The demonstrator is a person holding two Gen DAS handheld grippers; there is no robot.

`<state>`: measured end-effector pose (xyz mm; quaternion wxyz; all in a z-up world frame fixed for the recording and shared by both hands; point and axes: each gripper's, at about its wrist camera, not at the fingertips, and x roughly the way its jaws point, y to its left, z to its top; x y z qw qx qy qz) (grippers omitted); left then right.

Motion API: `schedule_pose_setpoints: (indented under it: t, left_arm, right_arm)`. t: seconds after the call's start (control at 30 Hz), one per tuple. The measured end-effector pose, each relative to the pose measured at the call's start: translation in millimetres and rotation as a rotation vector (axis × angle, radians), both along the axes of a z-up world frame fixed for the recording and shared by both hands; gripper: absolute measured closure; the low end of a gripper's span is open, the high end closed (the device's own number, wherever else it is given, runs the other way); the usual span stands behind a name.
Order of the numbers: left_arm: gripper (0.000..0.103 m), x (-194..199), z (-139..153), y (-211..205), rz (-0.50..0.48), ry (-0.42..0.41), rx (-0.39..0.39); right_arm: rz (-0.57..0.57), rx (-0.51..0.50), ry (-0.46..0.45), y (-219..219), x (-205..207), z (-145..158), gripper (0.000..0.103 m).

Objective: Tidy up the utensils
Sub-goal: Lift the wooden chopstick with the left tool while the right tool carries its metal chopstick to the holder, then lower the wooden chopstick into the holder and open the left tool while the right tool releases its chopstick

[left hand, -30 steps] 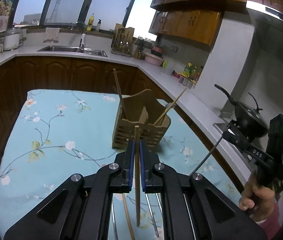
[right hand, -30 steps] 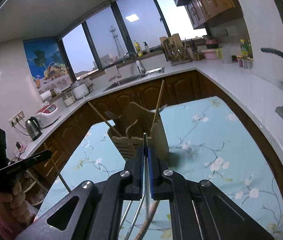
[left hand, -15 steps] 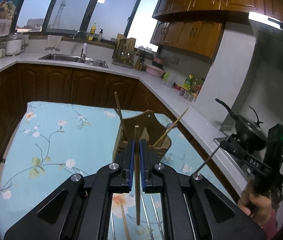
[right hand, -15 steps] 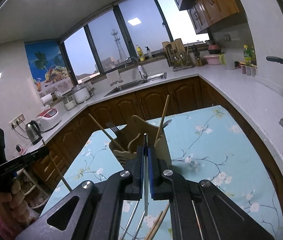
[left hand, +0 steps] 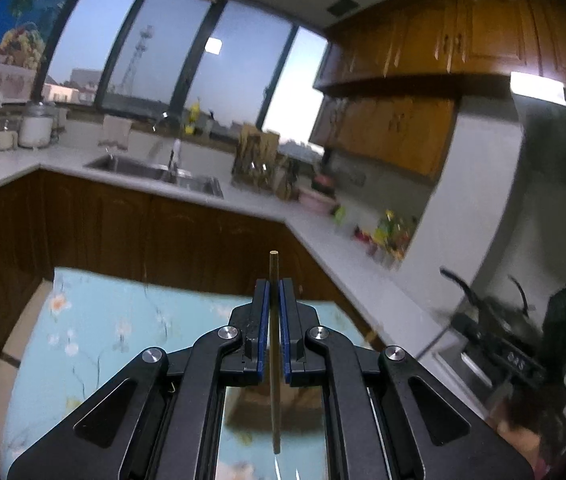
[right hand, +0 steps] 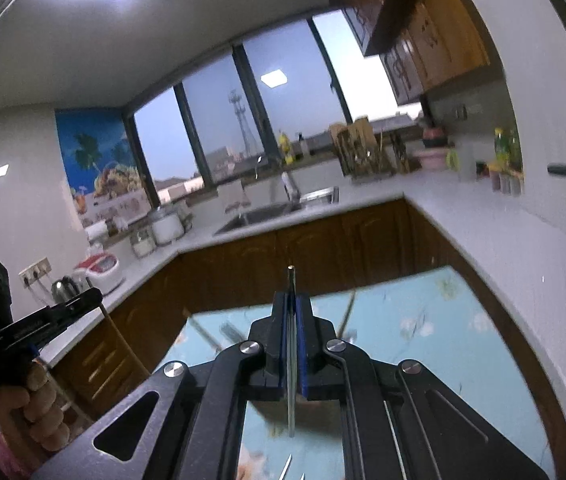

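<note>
Left wrist view first: the left gripper (left hand: 274, 312) is clamped on a wooden chopstick (left hand: 274, 360), which stands upright between the blue pads, its top end poking above the fingers and its lower end hanging below them over the flowered tablecloth (left hand: 95, 344). The stick's long axis is close to vertical, so it is already set for a straight drop into a slot. A blurred brown shape under the gripper's body may be the utensil holder, but it is too smeared and too hidden to be sure; if so, it lies below and just ahead of the stick's lower tip. At the right edge the other handheld tool shows, well apart. Right wrist view next: the right gripper (right hand: 291, 320) is closed tight on a thin metal utensil handle (right hand: 291, 360), also upright, with its rounded end above the fingers and its lower end hanging over the cloth; what kind of utensil it is cannot be told. Blurred sticks (right hand: 347, 312) rise just beyond the fingers, probably standing in the holder, which is itself hidden. Neither hand is plainly the nearer; both need to come down along the utensil's own axis.
</note>
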<state>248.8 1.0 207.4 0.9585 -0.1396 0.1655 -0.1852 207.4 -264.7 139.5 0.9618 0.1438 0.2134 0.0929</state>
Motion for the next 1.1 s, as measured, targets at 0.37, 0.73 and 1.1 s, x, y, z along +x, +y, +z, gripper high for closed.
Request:
schedule_pose_setpoints:
  t: [0.37,0.73,1.1]
  left_arm:
    - [0.099,55.8,-23.5,-16.3,0.136,-0.034,-0.034]
    - [0.098,65.1,-94.9,-26.9,0.159,0.038,-0.013]
    - [0.097,72.6,-92.2,-32.1,0.12,0.059,0.051]
  right_arm:
    - [-0.07,-0.007,-0.023,-2.5,46.3,-11.7,0.099]
    - [-0.075,-0.006,0.085,6.1,59.3,-77.3,0.099]
    - [-0.072,0.025,0.143,4.1,61.6,-92.1,0.099]
